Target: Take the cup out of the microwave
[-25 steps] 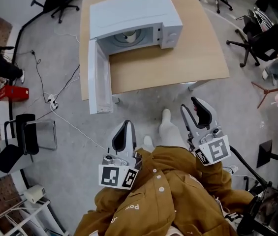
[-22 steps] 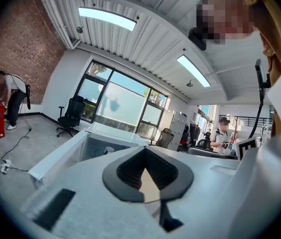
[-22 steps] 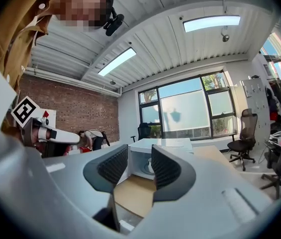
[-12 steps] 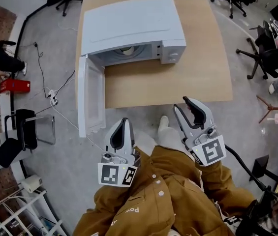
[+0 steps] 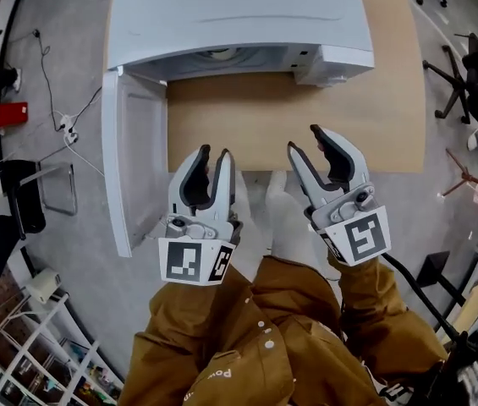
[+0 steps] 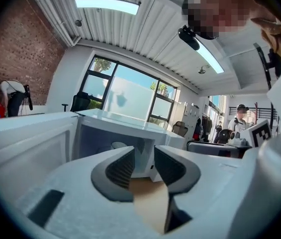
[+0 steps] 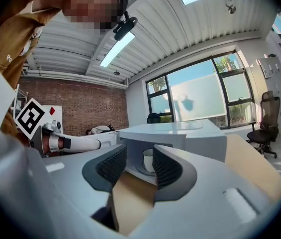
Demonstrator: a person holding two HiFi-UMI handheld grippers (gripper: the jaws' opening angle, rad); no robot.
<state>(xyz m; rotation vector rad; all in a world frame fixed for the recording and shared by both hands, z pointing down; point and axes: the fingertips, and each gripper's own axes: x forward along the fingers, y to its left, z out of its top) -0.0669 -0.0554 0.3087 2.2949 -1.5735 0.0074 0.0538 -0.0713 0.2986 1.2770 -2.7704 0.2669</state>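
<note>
Cup point(image 7: 147, 159): stands inside the microwave, well clear of both grippers.
Microwave point(image 5: 239, 11): on the table point(image 5: 323, 129), with its door point(image 5: 133, 172) swung wide open to the left. It fills far more of the head view than a second ago.
Left gripper point(image 5: 213, 155): shut a moment ago, jaws now opening to a narrow gap with nothing between them. It has come forward to the table's near edge.
Right gripper point(image 5: 308, 140): jaws opening, moderately apart and empty. It has also advanced over the table edge.
</note>
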